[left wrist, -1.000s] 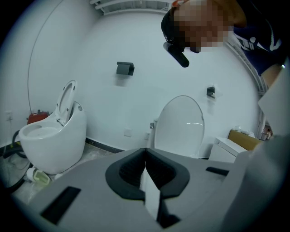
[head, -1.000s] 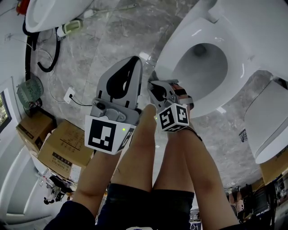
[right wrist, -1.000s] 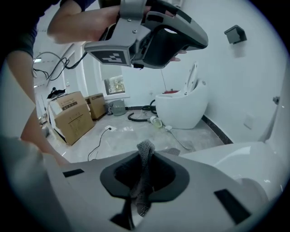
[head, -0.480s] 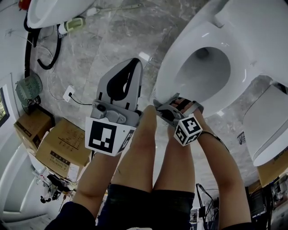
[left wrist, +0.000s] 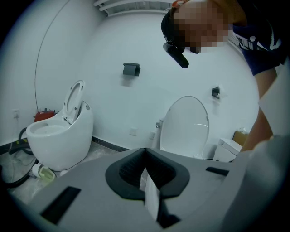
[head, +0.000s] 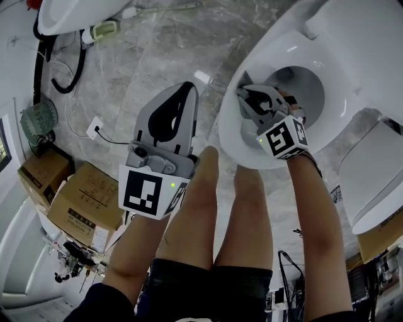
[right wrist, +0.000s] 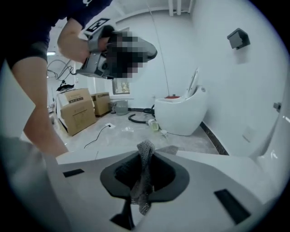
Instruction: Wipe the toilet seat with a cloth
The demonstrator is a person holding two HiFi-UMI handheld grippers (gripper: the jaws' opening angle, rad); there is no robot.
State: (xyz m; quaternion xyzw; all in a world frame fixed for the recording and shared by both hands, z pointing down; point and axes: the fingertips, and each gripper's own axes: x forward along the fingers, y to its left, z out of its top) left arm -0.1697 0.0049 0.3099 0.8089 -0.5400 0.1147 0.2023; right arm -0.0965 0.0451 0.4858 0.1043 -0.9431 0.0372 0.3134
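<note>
The white toilet seat [head: 247,146] rings the open bowl at the upper right of the head view, and its lid [left wrist: 185,127] stands raised. My right gripper [head: 244,94] rests over the seat's near-left rim, shut on a grey mesh cloth [right wrist: 144,176] that sticks up between the jaws. In the head view the cloth is hidden by the gripper. My left gripper [head: 191,85] hangs left of the bowl above the floor, held away from the toilet. Its jaws [left wrist: 145,152] are shut with their tips together and grip nothing.
A second white toilet [head: 69,16] stands at the top left with a black hose [head: 66,78] beside it. A small fan [head: 41,126], a wall socket with cable [head: 96,133] and cardboard boxes [head: 88,201] lie at the left. Another white fixture [head: 378,176] stands at the right.
My right gripper has swung up and to the right, from in front of the bowl by the person's knees onto the seat's near-left rim. The left gripper has stayed where it was.
</note>
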